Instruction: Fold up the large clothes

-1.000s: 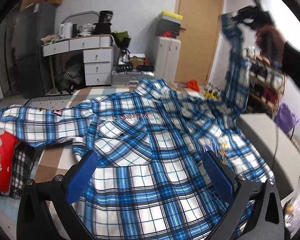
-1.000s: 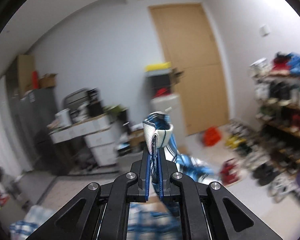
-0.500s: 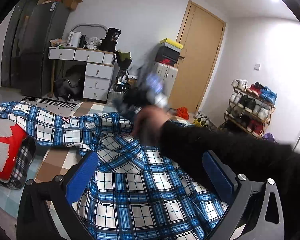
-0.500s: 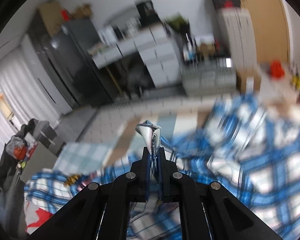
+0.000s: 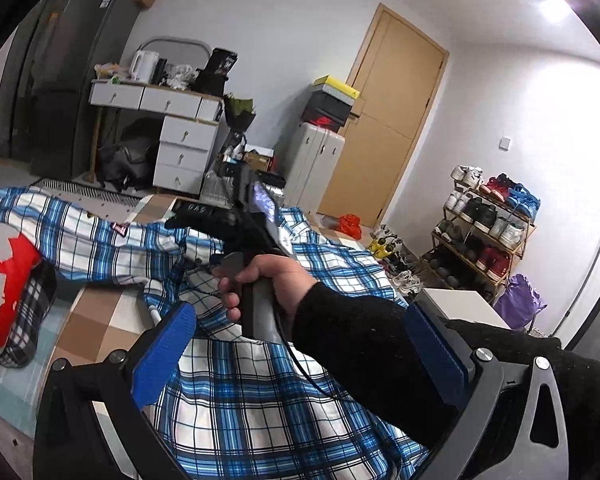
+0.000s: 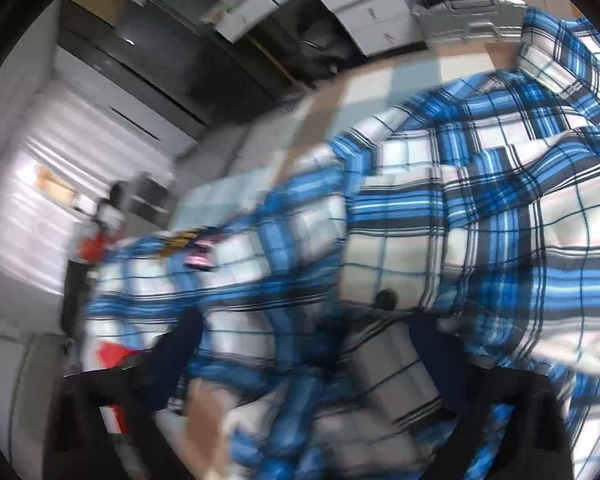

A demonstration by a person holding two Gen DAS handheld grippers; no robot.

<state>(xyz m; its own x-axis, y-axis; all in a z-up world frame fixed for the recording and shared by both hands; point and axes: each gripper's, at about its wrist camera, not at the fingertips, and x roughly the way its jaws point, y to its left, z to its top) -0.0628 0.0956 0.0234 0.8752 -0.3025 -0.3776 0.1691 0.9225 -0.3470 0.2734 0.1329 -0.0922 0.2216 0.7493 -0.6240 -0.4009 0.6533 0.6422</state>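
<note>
A large blue-and-white plaid shirt [image 5: 260, 400] lies spread on the checkered surface, bunched near its middle. My left gripper [image 5: 300, 312] hovers open over the shirt's near hem with nothing between its blue pads [image 5: 164, 356]. A hand in a black sleeve [image 5: 272, 280] holds the right gripper's handle over the middle of the shirt. In the blurred right wrist view, the right gripper [image 6: 304, 340] points down at the plaid shirt [image 6: 480, 200] from close above. Its jaws are opening wide. Cloth lies under and between the fingers, and neither pad presses on it.
A red-and-grey cushion on a checked cloth [image 5: 4, 280] lies at the left edge. A white box [image 5: 456, 304] stands at the right, with a shoe rack [image 5: 488, 232] behind it. A desk with drawers [image 5: 180, 148] and a dark fridge [image 5: 72, 80] stand at the back.
The right gripper swung down from high on the right, carrying the pinched sleeve over the shirt's middle. It has now let go with jaws spread. The left gripper rose slightly and tilted.
</note>
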